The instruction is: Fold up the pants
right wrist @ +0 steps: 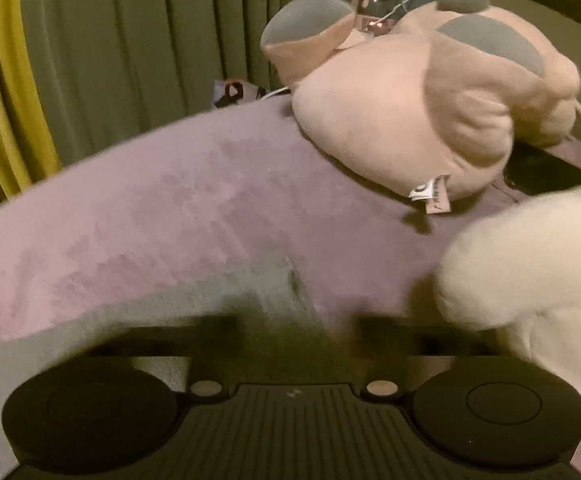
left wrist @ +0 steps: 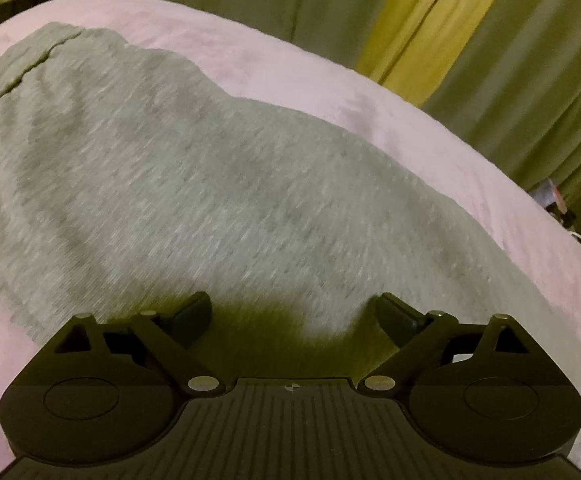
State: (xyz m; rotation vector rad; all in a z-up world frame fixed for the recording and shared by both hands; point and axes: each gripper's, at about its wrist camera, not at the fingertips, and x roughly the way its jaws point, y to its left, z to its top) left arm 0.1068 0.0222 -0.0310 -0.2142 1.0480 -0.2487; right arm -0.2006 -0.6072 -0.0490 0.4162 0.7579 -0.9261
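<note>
A bed under a soft lilac fleece blanket [left wrist: 290, 76] fills both views, olive curtains [left wrist: 530, 80] behind. Our grey marl knit pants [left wrist: 178, 184] lie spread across it, one edge reaching the right wrist view, near a big pink plush toy [right wrist: 422, 112]. Our left gripper [left wrist: 292, 318] hovers just over the cloth with jaws spread wide, nothing between them. Our right gripper [right wrist: 294, 332] is blurred; its jaws read closed, and whether they pinch fabric we cannot tell. We should pinch an edge cleanly before lifting.

Heather-grey pants [left wrist: 194, 184] on a lilac blanket [left wrist: 290, 72] — olive-green curtains [left wrist: 530, 80] behind.
</note>
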